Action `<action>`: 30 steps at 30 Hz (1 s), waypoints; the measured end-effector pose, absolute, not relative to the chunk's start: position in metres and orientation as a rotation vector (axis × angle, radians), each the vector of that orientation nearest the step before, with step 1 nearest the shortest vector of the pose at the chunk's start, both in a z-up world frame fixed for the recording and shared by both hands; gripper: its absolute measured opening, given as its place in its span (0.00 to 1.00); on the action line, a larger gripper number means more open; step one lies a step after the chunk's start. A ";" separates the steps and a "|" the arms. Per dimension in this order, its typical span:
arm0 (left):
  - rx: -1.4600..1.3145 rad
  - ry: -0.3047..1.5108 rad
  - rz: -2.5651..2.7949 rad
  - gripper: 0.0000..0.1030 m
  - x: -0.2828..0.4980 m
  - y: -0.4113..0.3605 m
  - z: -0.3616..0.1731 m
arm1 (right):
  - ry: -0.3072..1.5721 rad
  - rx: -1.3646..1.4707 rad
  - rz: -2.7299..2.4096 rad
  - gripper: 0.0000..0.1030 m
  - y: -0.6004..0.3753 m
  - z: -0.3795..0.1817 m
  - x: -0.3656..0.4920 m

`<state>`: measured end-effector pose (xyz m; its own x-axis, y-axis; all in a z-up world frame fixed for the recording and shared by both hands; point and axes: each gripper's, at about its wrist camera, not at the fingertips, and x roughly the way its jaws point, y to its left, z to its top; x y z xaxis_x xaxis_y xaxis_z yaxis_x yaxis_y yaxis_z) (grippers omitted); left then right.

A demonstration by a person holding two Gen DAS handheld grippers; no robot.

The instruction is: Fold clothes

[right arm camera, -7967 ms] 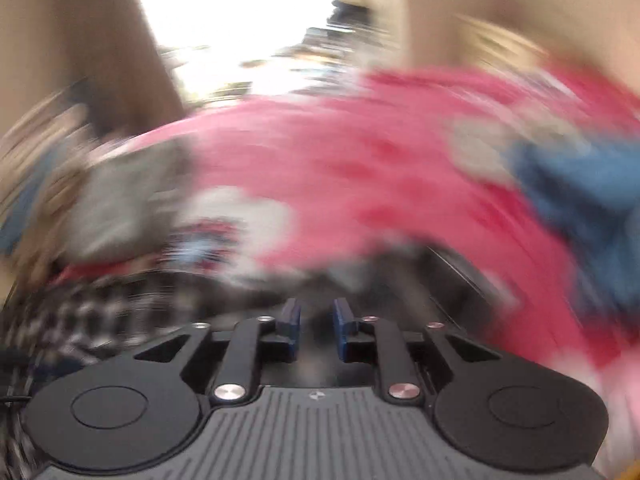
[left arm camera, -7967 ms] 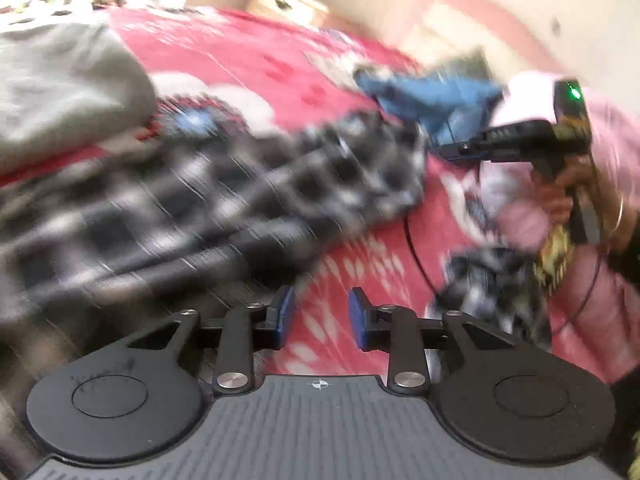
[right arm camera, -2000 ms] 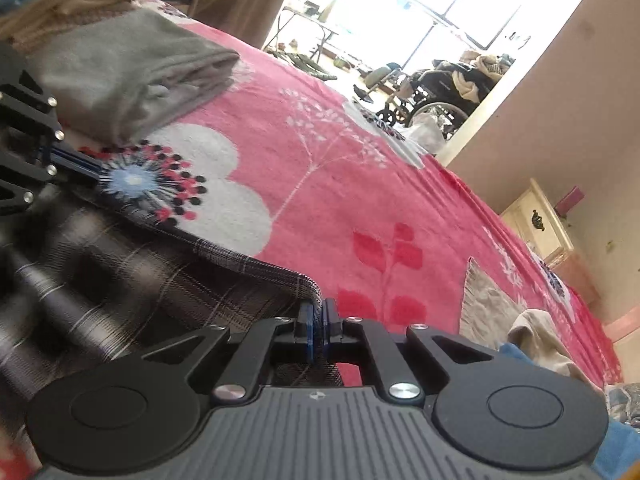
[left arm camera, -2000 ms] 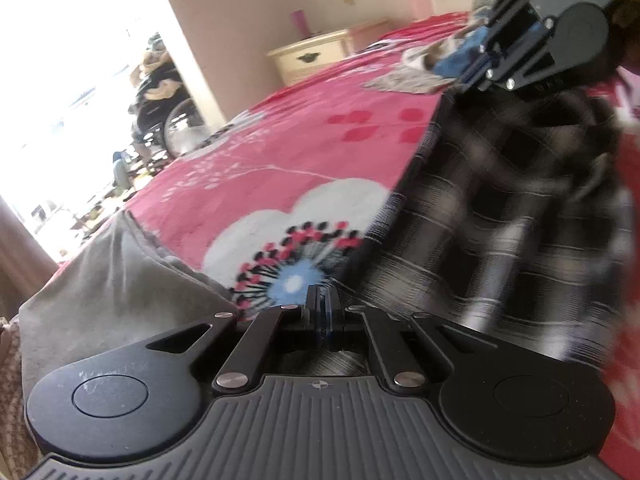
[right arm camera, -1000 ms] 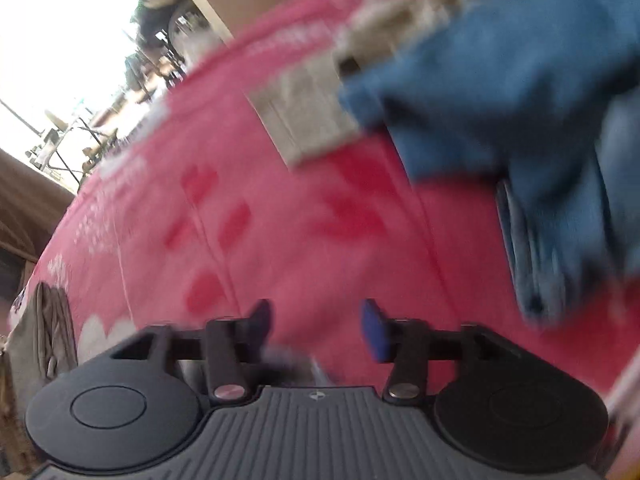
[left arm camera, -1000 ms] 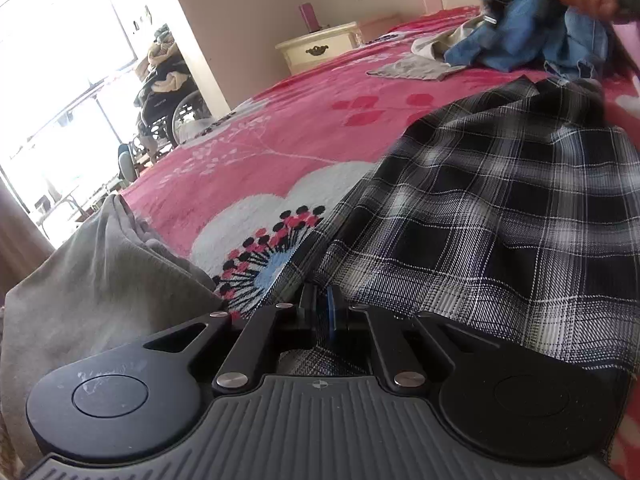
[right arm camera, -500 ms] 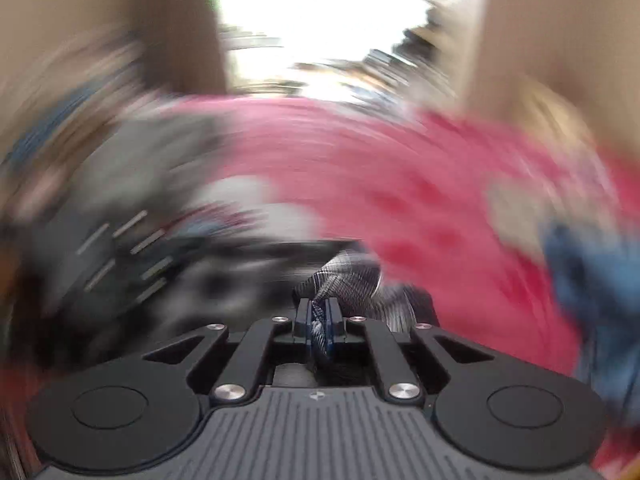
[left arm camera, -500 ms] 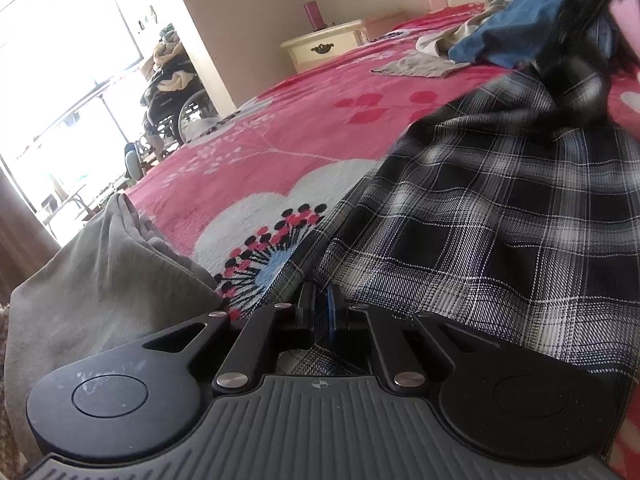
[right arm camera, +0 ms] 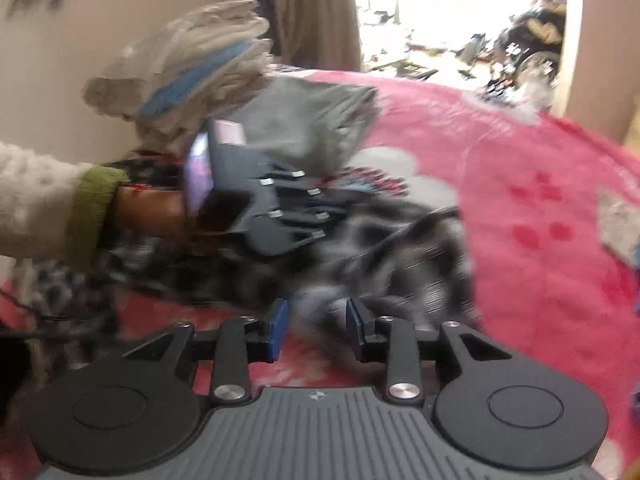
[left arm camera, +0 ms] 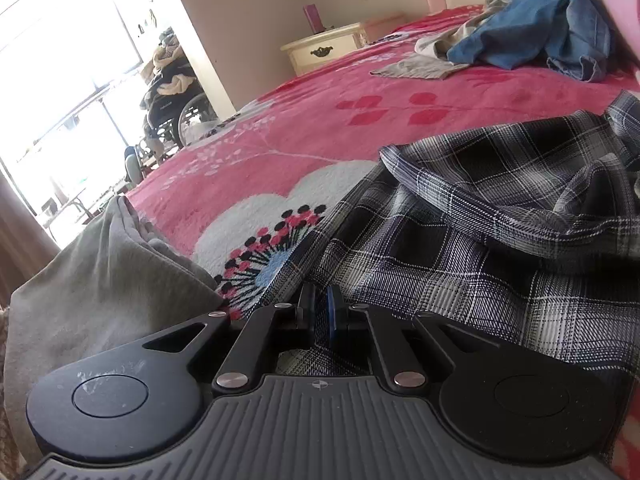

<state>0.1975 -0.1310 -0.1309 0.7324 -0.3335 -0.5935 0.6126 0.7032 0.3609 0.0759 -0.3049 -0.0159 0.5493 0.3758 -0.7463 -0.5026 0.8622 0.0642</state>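
The left gripper [left arm camera: 320,304] was clamped on the edge of the plaid shirt [left arm camera: 480,248] spread over the pink blanket [left arm camera: 320,120]. The right gripper [right arm camera: 316,328] was opening, blurred shirt cloth between its pads. A nightstand [left arm camera: 324,46] stood by the wall.

Pink floral blanket [left arm camera: 304,120]: spread across the bed, printed with white blossoms and red leaves. Cream bedside cabinet [left arm camera: 326,46]: placed against the beige wall, a small magenta container [left arm camera: 310,12] stood on top. Wheelchair [left arm camera: 170,92]: parked by the bright window, cloth draped over it. Brown curtain [right arm camera: 316,12]: hung beside the window.
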 end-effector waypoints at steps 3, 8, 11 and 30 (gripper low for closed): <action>0.586 0.516 -0.553 0.05 0.198 -0.131 -0.132 | 0.862 -0.168 0.482 0.34 -0.297 -0.027 0.093; 0.605 0.500 -0.550 0.05 0.196 -0.133 -0.134 | 0.872 -0.280 0.501 0.35 -0.269 -0.050 0.102; 0.600 0.503 -0.552 0.05 0.197 -0.132 -0.133 | 0.876 -0.409 0.462 0.35 -0.254 -0.067 0.098; 0.591 0.499 -0.557 0.05 0.195 -0.132 -0.134 | 0.860 0.042 -0.203 0.07 -0.392 -0.040 0.093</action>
<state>0.1951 -0.1318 -0.1343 0.7410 -0.3395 -0.5793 0.6128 0.6947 0.3766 0.0928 -0.3920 -0.0398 0.6345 -0.1608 -0.7560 0.1944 0.9799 -0.0452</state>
